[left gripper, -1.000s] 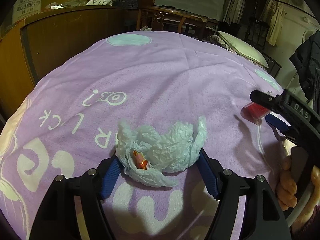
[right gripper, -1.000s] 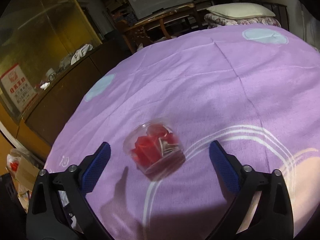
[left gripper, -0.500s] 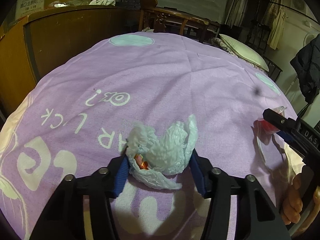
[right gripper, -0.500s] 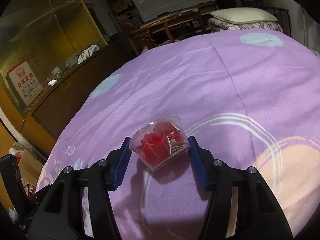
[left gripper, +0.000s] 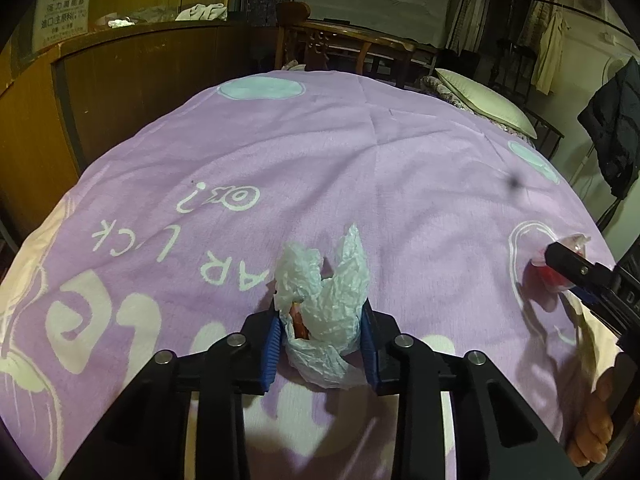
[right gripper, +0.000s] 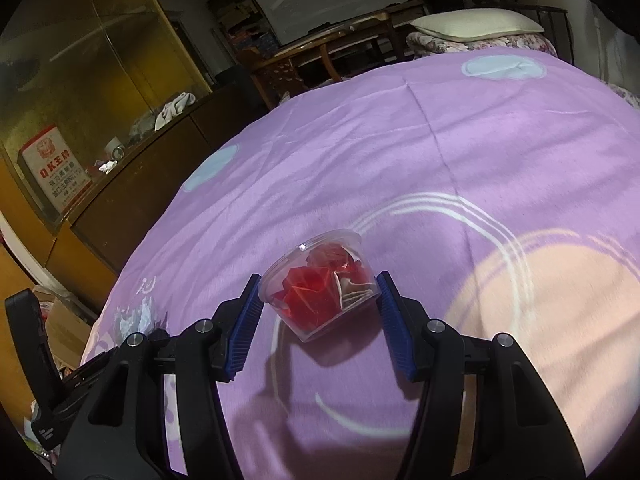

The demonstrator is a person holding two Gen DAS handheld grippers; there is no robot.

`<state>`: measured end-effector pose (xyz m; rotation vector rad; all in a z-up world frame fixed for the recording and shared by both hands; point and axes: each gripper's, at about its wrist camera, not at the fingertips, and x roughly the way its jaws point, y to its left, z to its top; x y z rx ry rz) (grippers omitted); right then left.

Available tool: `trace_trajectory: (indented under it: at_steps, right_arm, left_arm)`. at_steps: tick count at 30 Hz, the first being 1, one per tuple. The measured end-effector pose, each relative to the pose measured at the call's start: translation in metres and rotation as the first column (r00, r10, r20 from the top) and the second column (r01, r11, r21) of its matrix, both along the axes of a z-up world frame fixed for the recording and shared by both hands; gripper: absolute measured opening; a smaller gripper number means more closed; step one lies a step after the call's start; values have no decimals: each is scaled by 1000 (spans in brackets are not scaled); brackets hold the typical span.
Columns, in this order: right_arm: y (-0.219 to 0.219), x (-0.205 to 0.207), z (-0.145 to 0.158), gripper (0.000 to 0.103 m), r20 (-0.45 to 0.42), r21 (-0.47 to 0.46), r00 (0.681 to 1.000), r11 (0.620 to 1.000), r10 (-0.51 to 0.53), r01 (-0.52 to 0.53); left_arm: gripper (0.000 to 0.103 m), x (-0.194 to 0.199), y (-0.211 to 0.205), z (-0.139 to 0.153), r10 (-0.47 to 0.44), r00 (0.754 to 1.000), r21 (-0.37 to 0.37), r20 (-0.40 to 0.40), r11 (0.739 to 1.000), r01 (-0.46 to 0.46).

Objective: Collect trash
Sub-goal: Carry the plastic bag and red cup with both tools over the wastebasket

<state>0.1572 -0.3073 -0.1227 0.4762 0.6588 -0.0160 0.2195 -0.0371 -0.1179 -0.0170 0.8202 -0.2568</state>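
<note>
1. This is a bedroom in a home: a bed takes up most of the view, covered by a purple blanket (left gripper: 360,152) with printed letters.
2. A pillow (left gripper: 484,100) lies at the far right of the bed.
3. A wooden cabinet (left gripper: 120,92) runs along the left.
4. A carved wooden chair (left gripper: 320,44) stands beyond the bed.
5. Clothes (left gripper: 548,52) hang at the far right wall.

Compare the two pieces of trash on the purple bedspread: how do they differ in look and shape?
The crumpled tissue is pale, soft and shapeless; the plastic cup is clear, rigid and round. The tissue wraps a small orange scrap; the cup holds red wrappers. The closing left gripper squeezes the tissue; the right gripper flanks the cup. Both lie on the bedspread.
</note>
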Motion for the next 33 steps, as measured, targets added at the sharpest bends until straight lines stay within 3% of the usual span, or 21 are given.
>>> trace_trajectory:
  at_steps: [7,14,23,33]
  right_arm:
    - [-7,-42,0,57,3,45,999,998,-39,39]
    - [4,-88,6,57,-2,30,1000,999,-25,25]
    - [49,-130,49,57,99,-23,991,996,93,-91]
    - [88,-188,103,57,237,-68,953,982,187,-176]
  left_arm:
    - [33,-38,13,4,21,1000,-7,-6,1000,-21]
    - [32,-90,23,27,11,997,80,80,997,-17]
    - [33,-144,44,80,16,979,75,201,997,-32]
    - [33,-201,74,124,44,955,44,293,997,-59]
